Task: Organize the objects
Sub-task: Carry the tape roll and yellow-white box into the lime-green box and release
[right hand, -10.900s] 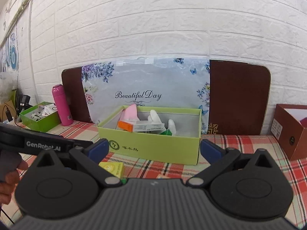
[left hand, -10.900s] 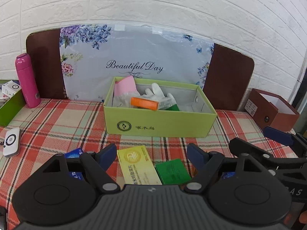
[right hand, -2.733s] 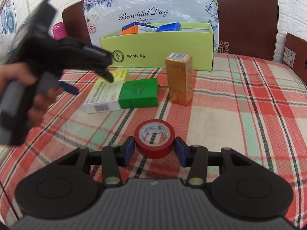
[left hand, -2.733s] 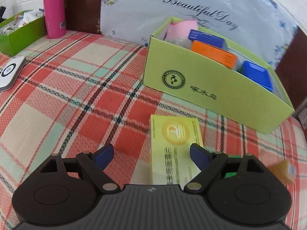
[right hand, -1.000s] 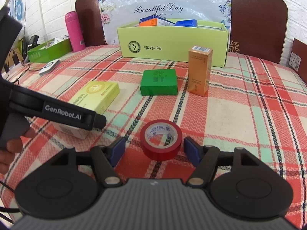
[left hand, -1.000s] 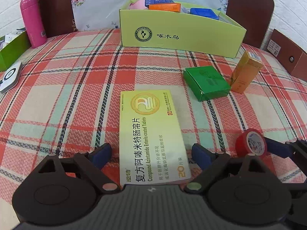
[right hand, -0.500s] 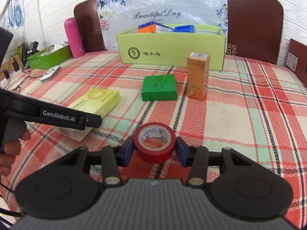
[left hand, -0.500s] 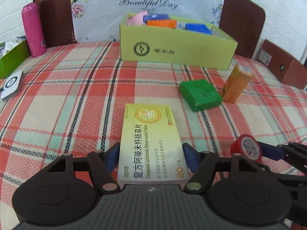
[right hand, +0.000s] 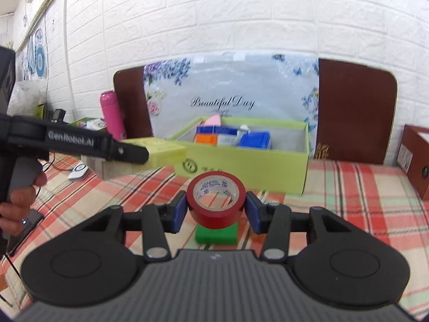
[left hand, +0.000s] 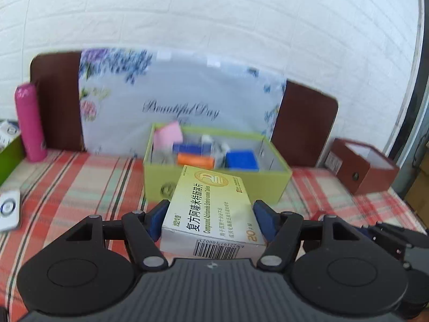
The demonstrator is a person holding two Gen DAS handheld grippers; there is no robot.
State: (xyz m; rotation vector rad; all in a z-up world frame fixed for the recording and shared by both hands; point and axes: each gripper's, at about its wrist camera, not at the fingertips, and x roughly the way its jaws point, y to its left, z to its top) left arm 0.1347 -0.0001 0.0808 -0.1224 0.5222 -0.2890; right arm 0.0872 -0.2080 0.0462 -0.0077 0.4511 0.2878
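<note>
i have both loads clear of the cloth [right hand: 362, 187], so the step in hand reads to me as the carry toward the bin [left hand: 268, 185] at the far middle of the table; the left gripper [left hand: 211, 218] is clamped on the yellow box [left hand: 211, 204], pads pressing its two long sides; the right gripper [right hand: 215, 212] is clamped on the red tape [right hand: 215, 201], pads on the roll's outer wall.

the bin already holds a pink pack, an orange box and blue boxes toward its left and middle; its right end looks bare, so i judge the next move is to go forward over the near wall, high enough to clear the rim, and let go there, one load at a time so the grippers do not crowd each other; the green box [right hand: 215, 234] lies on the cloth under the tape, not yet collected.

the yellow box lies flat, printed face up, long axis running from me toward the bin, barcode end nearest me, far end overlapping the bin's near wall in the left view; the tape's hole faces up and toward me, tilted.
</note>
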